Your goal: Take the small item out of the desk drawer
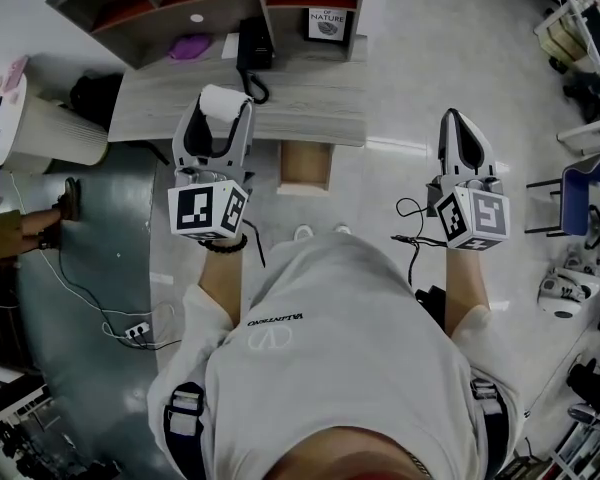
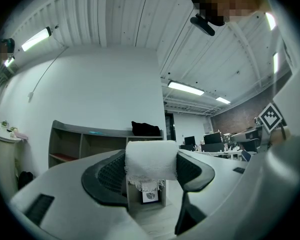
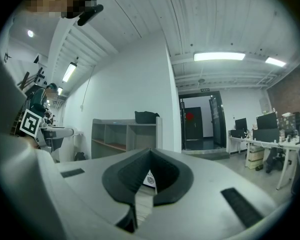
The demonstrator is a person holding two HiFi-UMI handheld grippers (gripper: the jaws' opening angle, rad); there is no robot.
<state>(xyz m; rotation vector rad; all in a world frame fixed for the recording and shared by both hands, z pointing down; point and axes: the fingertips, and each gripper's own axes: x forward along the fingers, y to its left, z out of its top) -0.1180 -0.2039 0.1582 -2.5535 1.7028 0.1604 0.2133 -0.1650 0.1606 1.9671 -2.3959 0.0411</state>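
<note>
The grey wooden table (image 1: pixel 310 103) stands ahead of the person. Above it, the left gripper (image 1: pixel 222 116) has its fingers partly apart, clamped on the small white gauze-wrapped roll (image 2: pixel 151 160). The right gripper (image 1: pixel 454 120), beside the table, has its fingers closed together on nothing.

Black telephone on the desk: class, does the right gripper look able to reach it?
Probably yes: the right gripper is shut and empty, and only bare desktop separates it from the telephone.

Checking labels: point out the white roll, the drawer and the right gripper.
white roll (image 2: pixel 151 160), left gripper view, its front face.
drawer (image 1: pixel 305 164), head view, its tan surface.
right gripper (image 1: pixel 456 120), head view, between its fingertips.
</note>
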